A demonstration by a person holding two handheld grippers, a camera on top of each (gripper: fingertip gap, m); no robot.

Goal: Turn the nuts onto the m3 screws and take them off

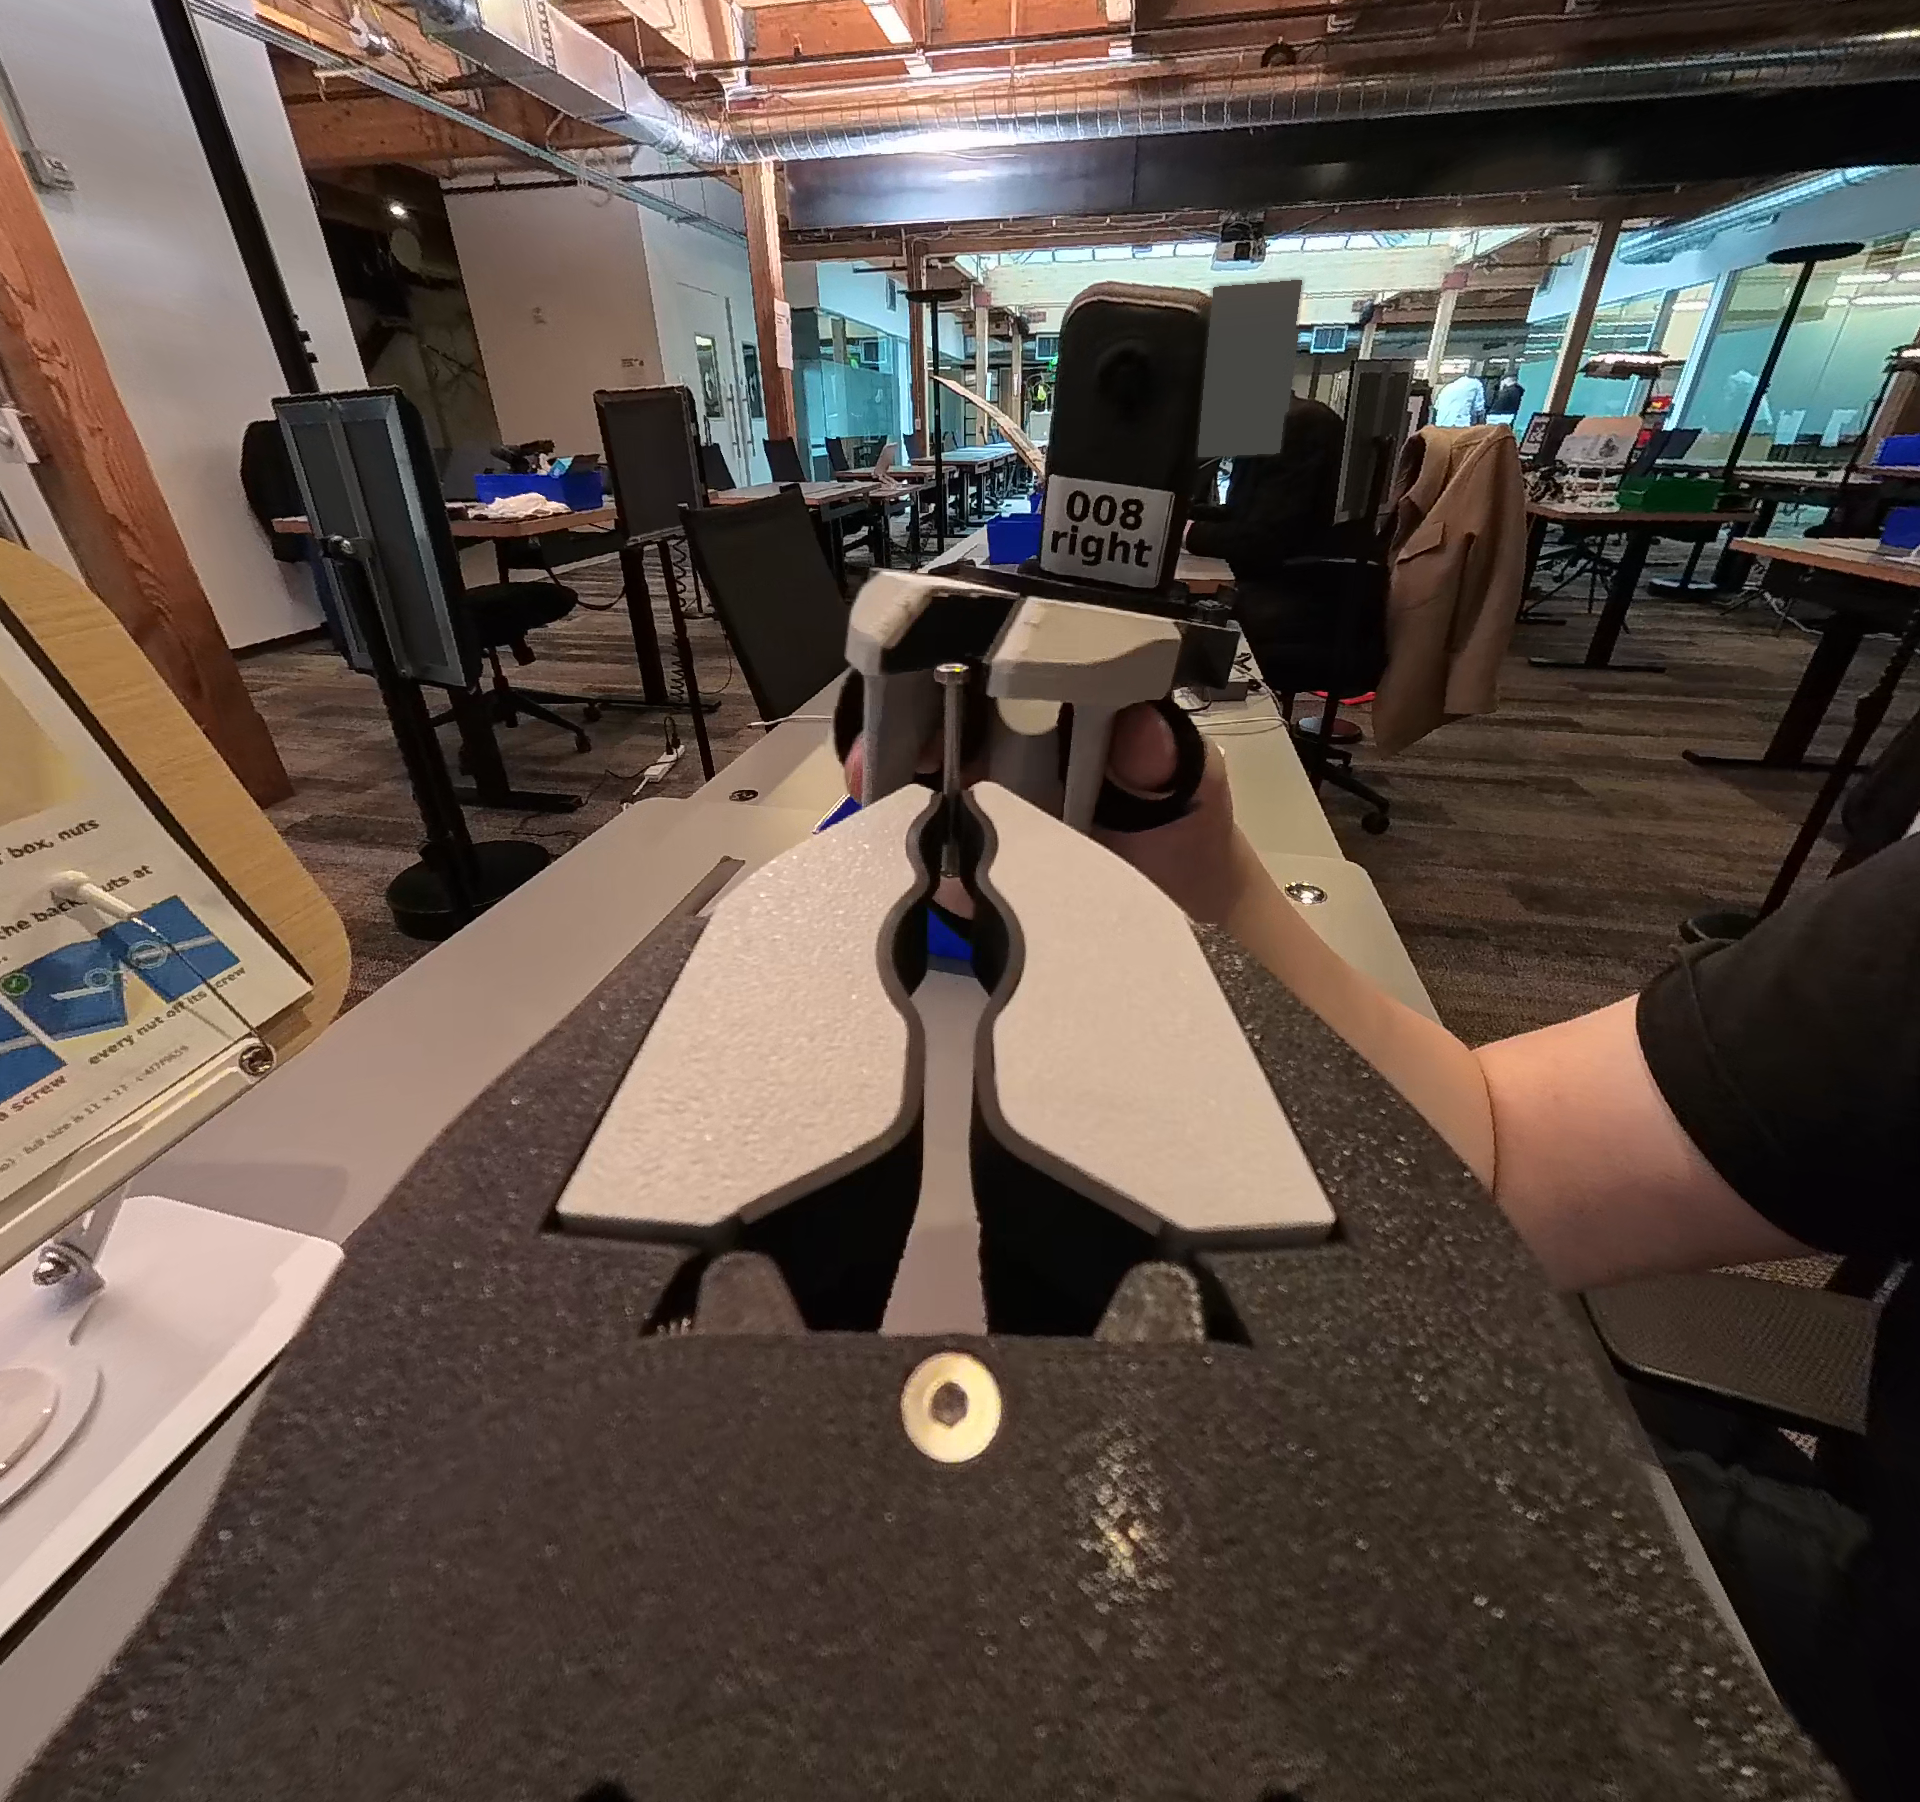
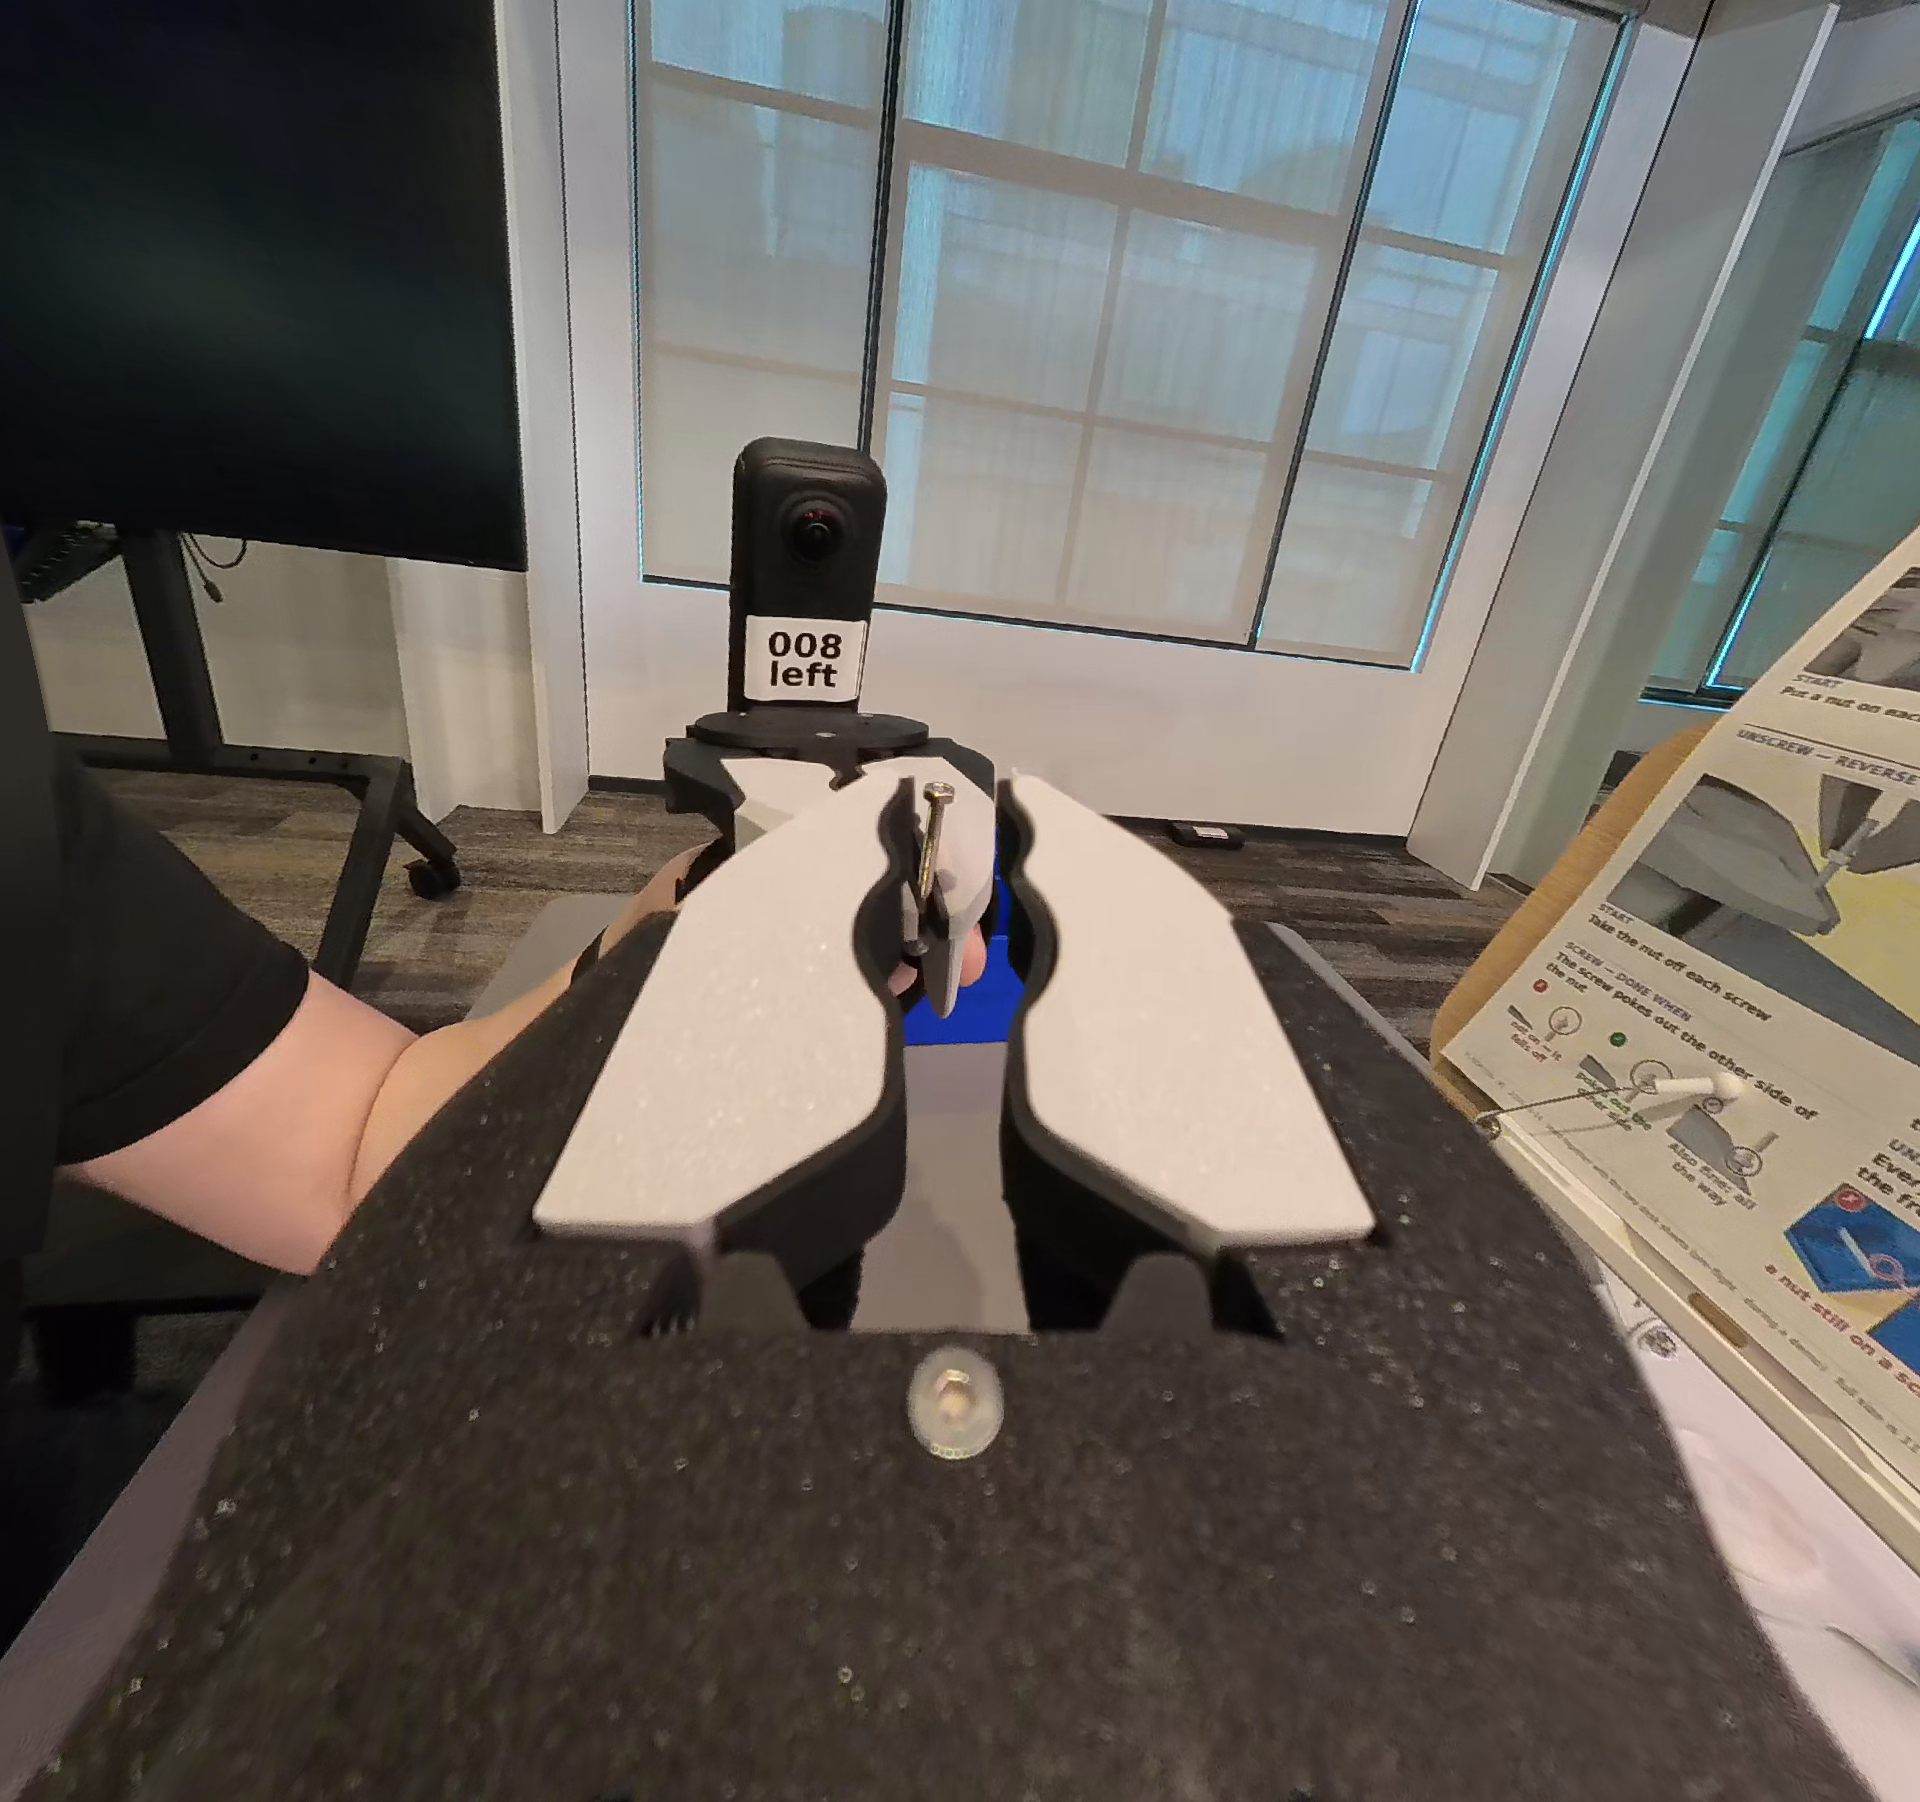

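My left gripper (image 1: 951, 802) is shut on a thin silver screw (image 1: 950, 765). The screw stands upright with its head on top. In the right wrist view the left gripper (image 2: 935, 921) faces me and pinches the lower shaft of the screw (image 2: 928, 853). My right gripper (image 2: 945, 802) is open, with one white finger (image 2: 790, 931) on each side of the screw's upper part, and I see a gap on both sides. In the left wrist view the right gripper (image 1: 956, 703) faces me with the screw head between its fingers. A blue box (image 2: 951, 1020) lies below both grippers.
An instruction board on a wooden stand (image 1: 125, 963) is at the left of the white table (image 1: 499, 963); it also shows in the right wrist view (image 2: 1704, 973). A person's arms (image 1: 1434, 1077) hold the grippers. Office chairs and desks (image 1: 769, 589) stand beyond. Less than 4 cm separates the two grippers' tips.
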